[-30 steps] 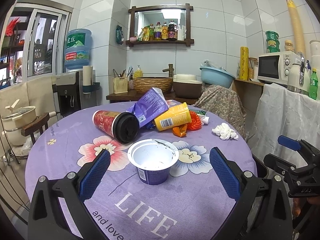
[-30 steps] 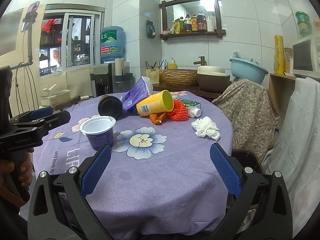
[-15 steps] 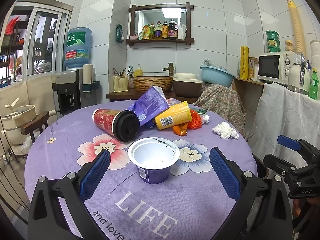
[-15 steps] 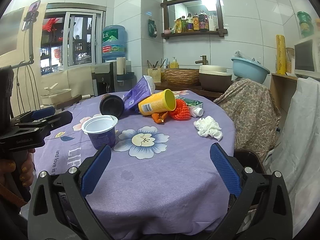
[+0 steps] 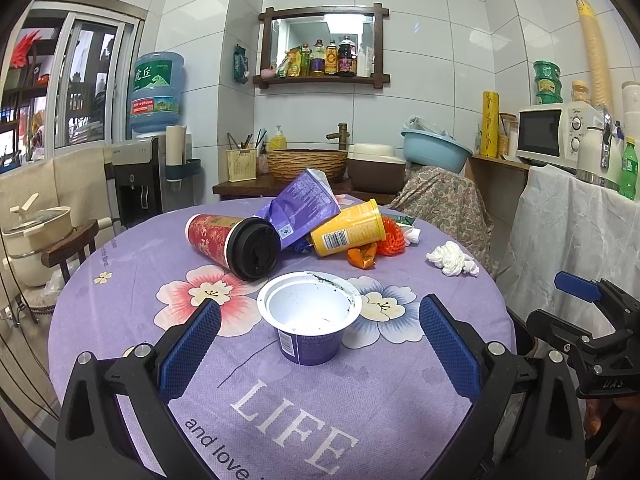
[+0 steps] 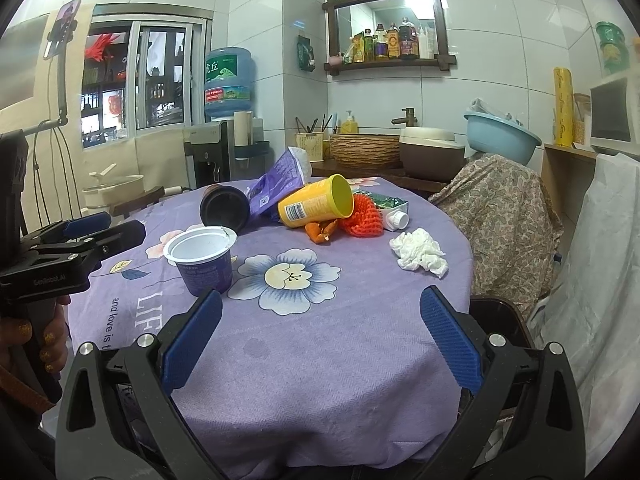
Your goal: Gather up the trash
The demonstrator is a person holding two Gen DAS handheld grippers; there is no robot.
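Trash lies on a round table with a purple flowered cloth. An upright empty purple yoghurt cup stands just ahead of my open left gripper, between the lines of its fingers. Behind it lie a red coffee cup with black lid, a purple pouch, a yellow cup, orange netting, and a crumpled white tissue. My right gripper is open over the table's near right edge, with nothing between its fingers.
A dark bin sits on the floor beside the table at the right. A cloth-covered chair stands behind it. A water dispenser, a counter with basins and a microwave line the walls. A hand holds the left gripper.
Both grippers have edged slightly forward toward the table; the right wrist view has shifted a little closer to the trash. No object has moved.
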